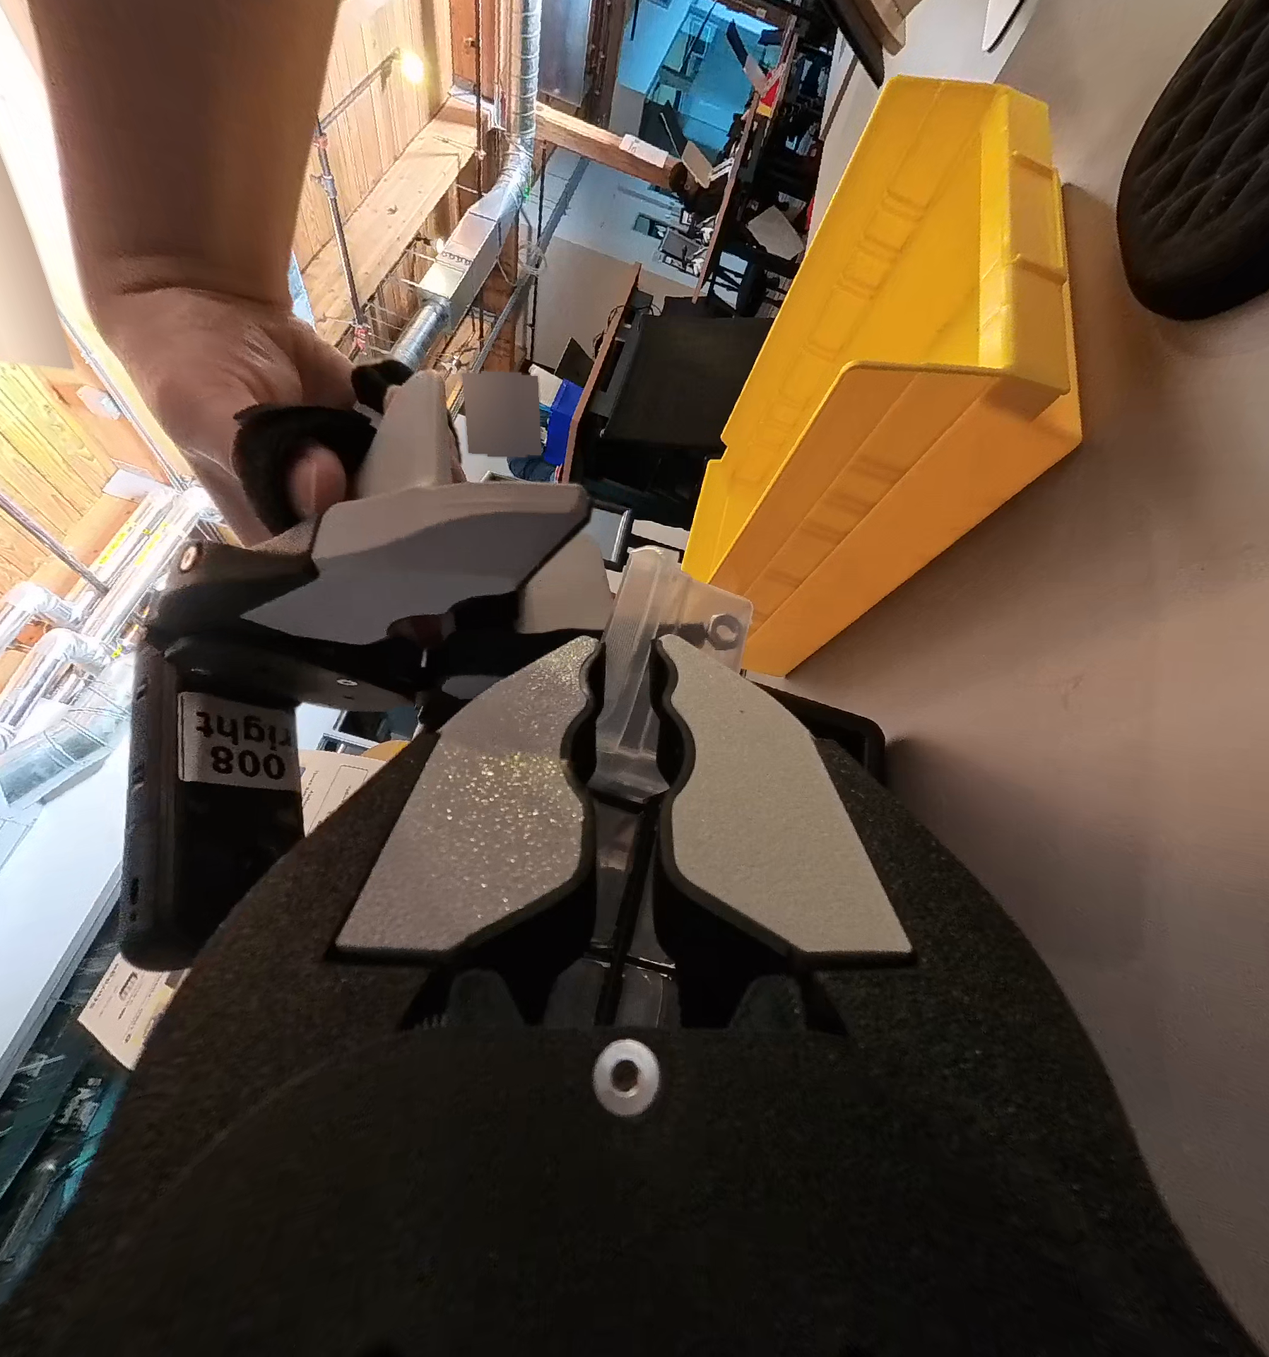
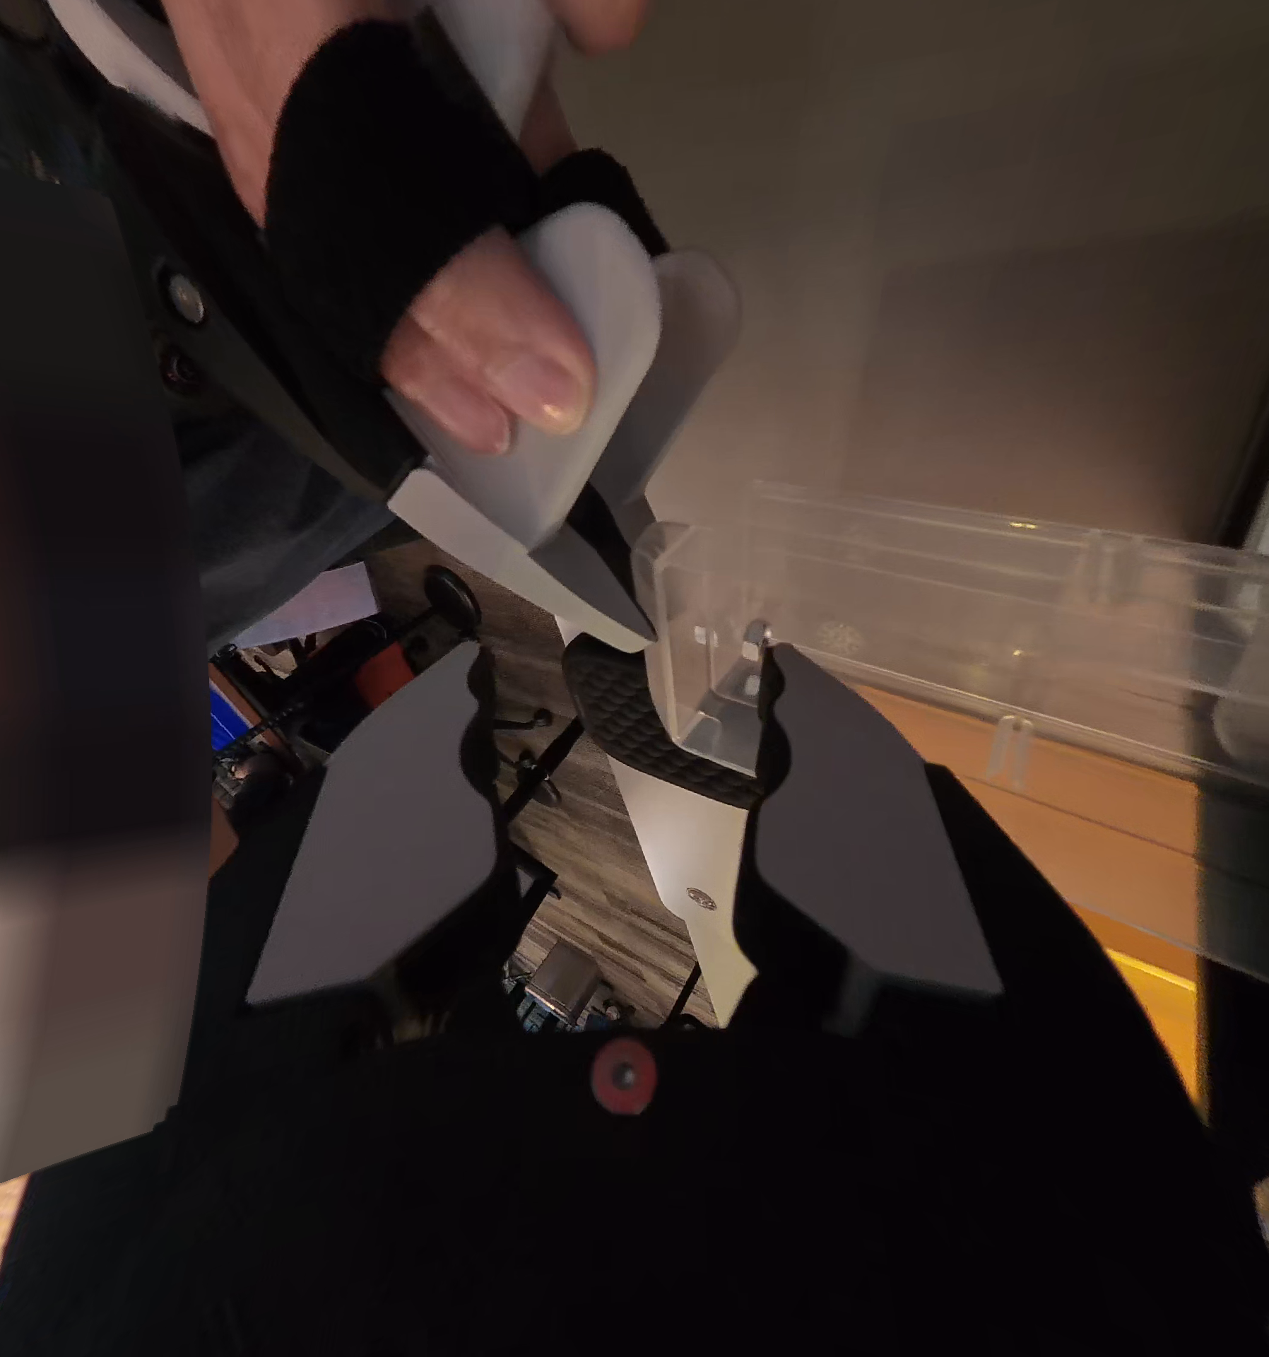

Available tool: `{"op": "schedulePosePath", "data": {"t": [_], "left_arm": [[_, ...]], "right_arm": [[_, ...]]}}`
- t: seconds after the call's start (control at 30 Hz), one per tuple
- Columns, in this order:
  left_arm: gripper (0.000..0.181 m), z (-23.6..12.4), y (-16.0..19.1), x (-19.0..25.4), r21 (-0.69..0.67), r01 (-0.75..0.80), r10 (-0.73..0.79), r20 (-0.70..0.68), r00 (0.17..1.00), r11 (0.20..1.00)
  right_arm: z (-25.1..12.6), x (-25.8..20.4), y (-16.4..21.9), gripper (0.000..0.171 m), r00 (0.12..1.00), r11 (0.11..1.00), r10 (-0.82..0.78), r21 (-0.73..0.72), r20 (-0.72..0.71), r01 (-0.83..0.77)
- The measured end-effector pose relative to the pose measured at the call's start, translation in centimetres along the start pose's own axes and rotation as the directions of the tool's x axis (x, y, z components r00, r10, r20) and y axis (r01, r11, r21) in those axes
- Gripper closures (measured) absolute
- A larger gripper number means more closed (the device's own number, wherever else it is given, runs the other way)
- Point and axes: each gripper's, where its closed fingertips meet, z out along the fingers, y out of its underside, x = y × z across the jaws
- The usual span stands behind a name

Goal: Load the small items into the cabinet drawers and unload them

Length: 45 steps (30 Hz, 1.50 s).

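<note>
The left gripper (image 1: 626, 705) is squeezed tight on the handle of a clear drawer (image 1: 679, 613). The right gripper (image 2: 620, 705) is spread wide and holds nothing; one finger tip sits just beside the drawer's front end. In the right wrist view the drawer sticks out long from a dark cabinet (image 2: 1255, 844). A small nut (image 2: 756, 633) lies inside it. A yellow bin (image 1: 932, 352) rests on the grey surface (image 1: 1131, 734) close by. A hand (image 1: 228, 389) grips the right tool from above.

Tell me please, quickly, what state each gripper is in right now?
Left gripper: closed on the clear drawer.
Right gripper: open, holding nothing.
</note>
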Motion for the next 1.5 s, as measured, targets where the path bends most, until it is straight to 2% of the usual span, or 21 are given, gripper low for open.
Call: {"op": "schedulePosePath", "data": {"t": [0.27, 0.43, 0.67, 1.13, 1.5], "left_arm": [[0.17, 0.0, 0.1, 0.0, -0.001, -0.004, 0.004, 0.004, 1.0, 1.0], [0.171, -0.1, 0.0, -0.3, 0.001, 0.004, -0.004, 0.01, 1.0, 1.0], [0.171, 0.0, 0.0, -0.1, 0.003, 0.001, -0.001, 0.006, 1.0, 1.0], [0.171, 0.0, 0.0, 0.0, 0.004, -0.012, 0.012, 0.002, 1.0, 1.0], [0.171, 0.0, -0.1, 0.0, 0.004, -0.014, 0.014, 0.003, 1.0, 1.0]], "right_arm": [[0.1, 0.1, 0.1, 0.101, 0.999, 0.999, -0.041, 0.003, -0.016, 0.041], [-0.3, 0.3, 0.0, 0.079, 0.997, 0.998, -0.048, 0.039, -0.052, 0.05], [0.2, -0.2, 0.3, 0.066, 0.998, 0.999, -0.038, -0.034, -0.051, 0.036], [0.7, -1.0, 0.2, 0.067, 0.999, 0.989, 0.017, -0.145, 0.032, -0.012], [0.9, -1.1, 0.2, 0.081, 0.996, 0.976, 0.064, -0.21, 0.069, -0.048]]}}
